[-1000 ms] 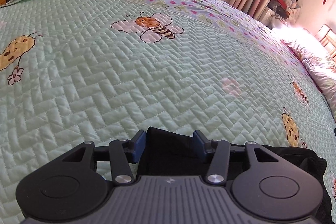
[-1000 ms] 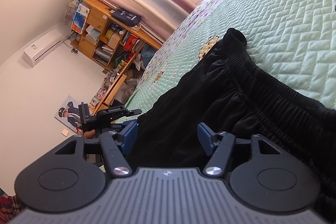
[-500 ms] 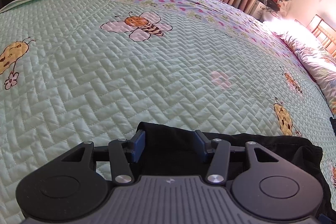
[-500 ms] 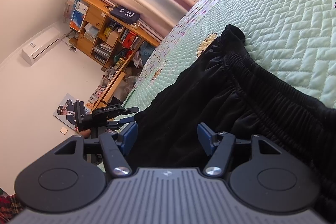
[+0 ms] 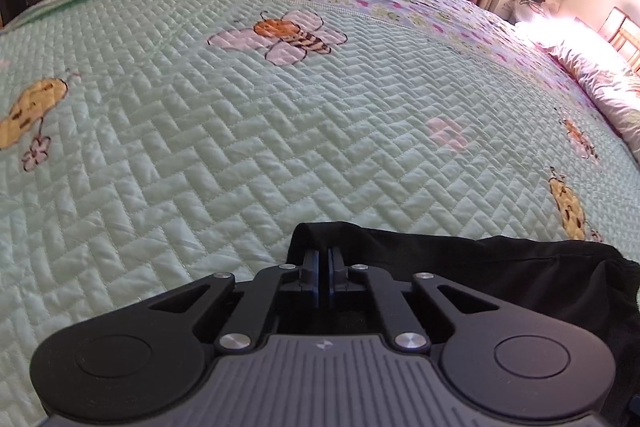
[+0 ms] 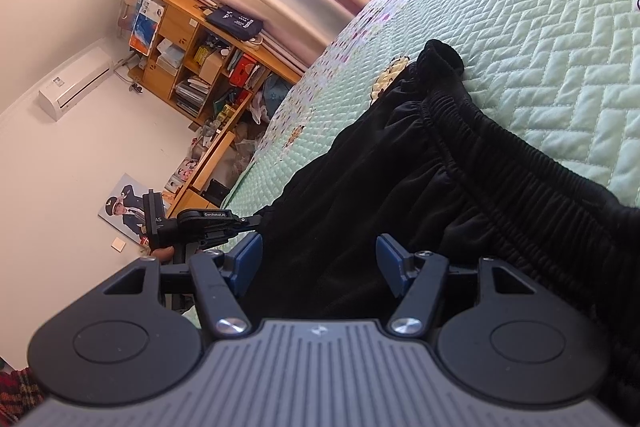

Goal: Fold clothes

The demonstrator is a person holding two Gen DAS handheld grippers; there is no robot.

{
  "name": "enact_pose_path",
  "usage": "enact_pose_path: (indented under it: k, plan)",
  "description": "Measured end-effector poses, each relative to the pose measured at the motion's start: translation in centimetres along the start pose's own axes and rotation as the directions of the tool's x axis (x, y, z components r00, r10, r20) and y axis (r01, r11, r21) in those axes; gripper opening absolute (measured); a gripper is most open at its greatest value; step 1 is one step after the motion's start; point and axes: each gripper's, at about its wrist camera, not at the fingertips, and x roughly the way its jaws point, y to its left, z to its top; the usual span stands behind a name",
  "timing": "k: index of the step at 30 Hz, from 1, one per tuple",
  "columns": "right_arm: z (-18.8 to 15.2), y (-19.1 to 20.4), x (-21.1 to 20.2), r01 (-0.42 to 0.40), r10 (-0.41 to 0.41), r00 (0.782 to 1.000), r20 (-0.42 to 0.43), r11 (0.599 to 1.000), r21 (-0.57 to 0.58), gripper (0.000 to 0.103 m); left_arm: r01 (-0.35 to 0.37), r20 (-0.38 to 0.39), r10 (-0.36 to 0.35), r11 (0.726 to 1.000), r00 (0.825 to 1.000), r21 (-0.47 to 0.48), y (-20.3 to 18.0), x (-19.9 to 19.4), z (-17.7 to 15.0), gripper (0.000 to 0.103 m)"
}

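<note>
on a bed's mint-green quilted bedspread (image 5: 280, 147) printed with bees lay a black garment with a gathered elastic waistband (image 6: 460, 163). the left hand-held gripper (image 5: 322, 269) was pinched closed on its edge; the right hand-held gripper (image 6: 318, 259) hovered over the cloth, fingers spread, gripping nothing.

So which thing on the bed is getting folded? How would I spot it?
Look at the big bed with the pale green quilt covered in bees and flowers. Near its close edge lies a crumpled black garment, the only dark thing on the quilt. It has a ribbed, stretchy waistband, and the left tongs are pinched shut on its corner.
</note>
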Motion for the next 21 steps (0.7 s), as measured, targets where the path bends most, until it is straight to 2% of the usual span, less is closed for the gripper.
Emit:
enact_pose_path:
  k: [4, 6, 12, 14, 16, 18, 20, 21]
  plan:
    - [0.0, 0.1, 0.0, 0.001, -0.001, 1.0, 0.005, 1.0, -0.001, 0.065, -0.051, 0.039, 0.052, 0.998, 0.998, -0.04, 0.2, 0.2, 1.5, 0.003]
    - [0.0, 0.2, -0.1, -0.001, 0.001, 1.0, 0.011, 1.0, -0.007, 0.065, -0.047, 0.045, 0.05, 0.996, 0.998, -0.077, 0.5, 0.6, 2.2, 0.003]
    - [-0.2, 0.2, 0.1, 0.003, -0.003, 1.0, 0.001, 1.0, -0.025, 0.066, -0.109, 0.024, 0.111, 0.992, 0.994, -0.057, -0.1, 2.1, 2.0, 0.007]
    - [-0.2, 0.1, 0.0, -0.005, 0.005, 1.0, 0.001, 1.0, -0.02, 0.066, -0.157, 0.04, 0.159, 0.985, 0.986, -0.066, 0.1, 1.7, 1.8, 0.019]
    - [-0.2, 0.0, 0.0, -0.01, 0.01, 1.0, 0.0, 1.0, -0.014, 0.066, -0.207, 0.045, 0.212, 0.973, 0.976, -0.103, 1.0, 1.1, 1.9, 0.018]
    - [-0.2, 0.1, -0.1, -0.011, 0.011, 1.0, 0.001, 1.0, -0.014, 0.066, -0.228, 0.056, 0.239, 0.963, 0.969, -0.146, 1.8, 0.1, 1.8, 0.018]
    - [-0.1, 0.5, -0.5, -0.013, 0.014, 1.0, 0.014, 1.0, -0.021, 0.066, -0.189, 0.091, 0.202, 0.972, 0.975, -0.142, 1.5, -1.5, 1.5, 0.018]
    - [0.0, 0.8, -0.7, -0.014, 0.015, 1.0, 0.02, 1.0, -0.025, 0.066, -0.147, 0.107, 0.16, 0.982, 0.981, -0.12, 0.9, -2.4, 1.2, 0.018]
